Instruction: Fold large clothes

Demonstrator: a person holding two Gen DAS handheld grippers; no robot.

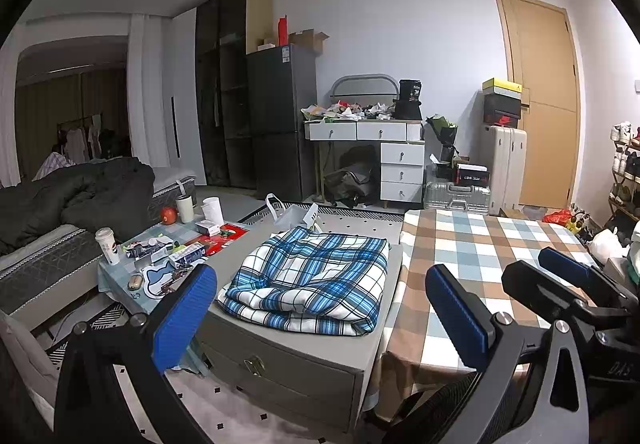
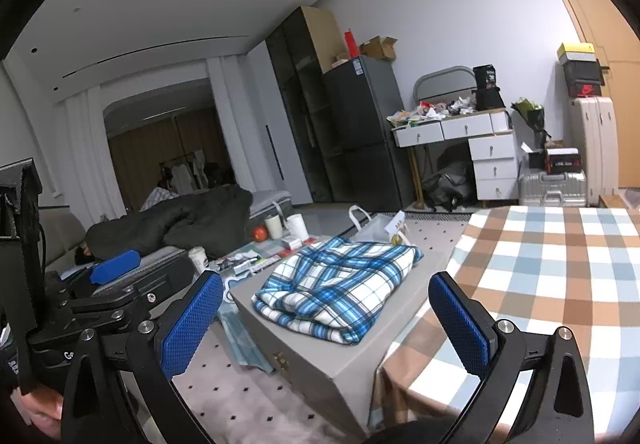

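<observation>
A folded blue and white plaid garment (image 1: 310, 280) lies on a grey chest (image 1: 296, 360); it also shows in the right wrist view (image 2: 340, 288) on the chest (image 2: 344, 364). My left gripper (image 1: 320, 316) is open and empty, held back from the garment, its blue pads (image 1: 184, 320) wide apart. My right gripper (image 2: 326, 328) is open and empty, also short of the garment. The right gripper shows at the right of the left wrist view (image 1: 568, 276), and the left gripper at the left of the right wrist view (image 2: 116, 268).
A checked tablecloth covers a table (image 1: 492, 276) right of the chest, also in the right wrist view (image 2: 552, 284). A low cluttered table (image 1: 168, 256) with cups stands left. A bed with a dark duvet (image 1: 72, 203) lies beyond. Drawers, suitcases and a fridge stand at the back.
</observation>
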